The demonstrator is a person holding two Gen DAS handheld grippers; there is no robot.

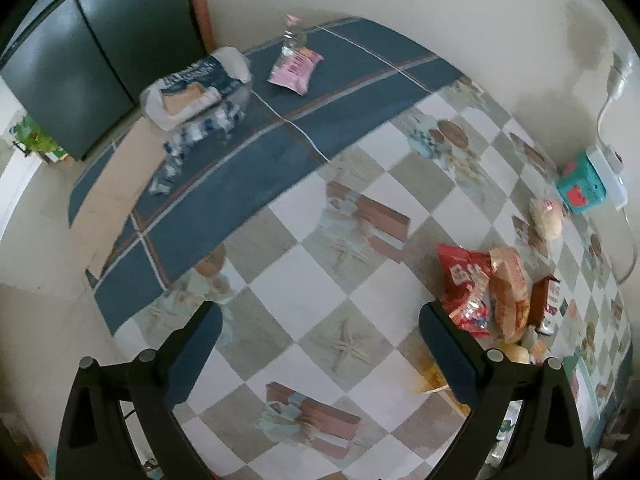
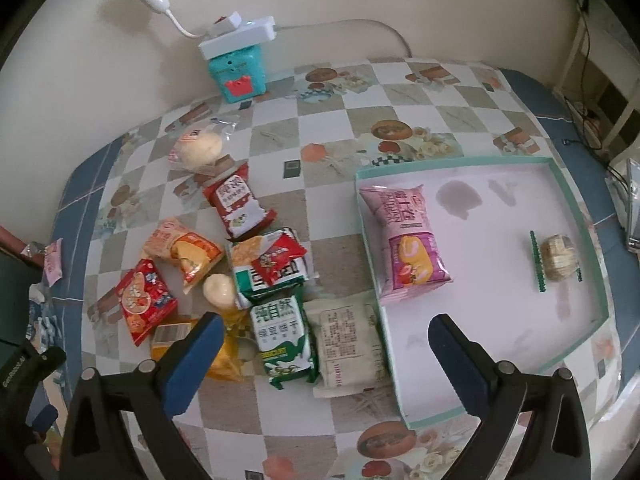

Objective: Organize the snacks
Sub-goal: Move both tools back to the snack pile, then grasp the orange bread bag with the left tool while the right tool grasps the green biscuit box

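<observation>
A pile of several snack packets lies on the checked table: a green-and-white packet (image 2: 285, 340), a beige packet (image 2: 347, 347), a red packet (image 2: 145, 300), an orange packet (image 2: 185, 249) and a round bun (image 2: 199, 147). A shallow white tray with a teal rim (image 2: 576, 208) holds a pink packet (image 2: 408, 240) and a small wrapped round snack (image 2: 558, 257). My right gripper (image 2: 326, 346) is open and empty above the beige packet by the tray's left edge. My left gripper (image 1: 320, 344) is open and empty over bare table, left of the pile (image 1: 492, 292).
A teal toy box (image 2: 239, 71) with a white power strip on it stands by the wall. On the blue tablecloth at the far end lie a bread bag (image 1: 200, 88), a pink packet (image 1: 295, 67) and a clear bottle (image 1: 292, 36). A dark cabinet (image 1: 80, 60) stands beyond.
</observation>
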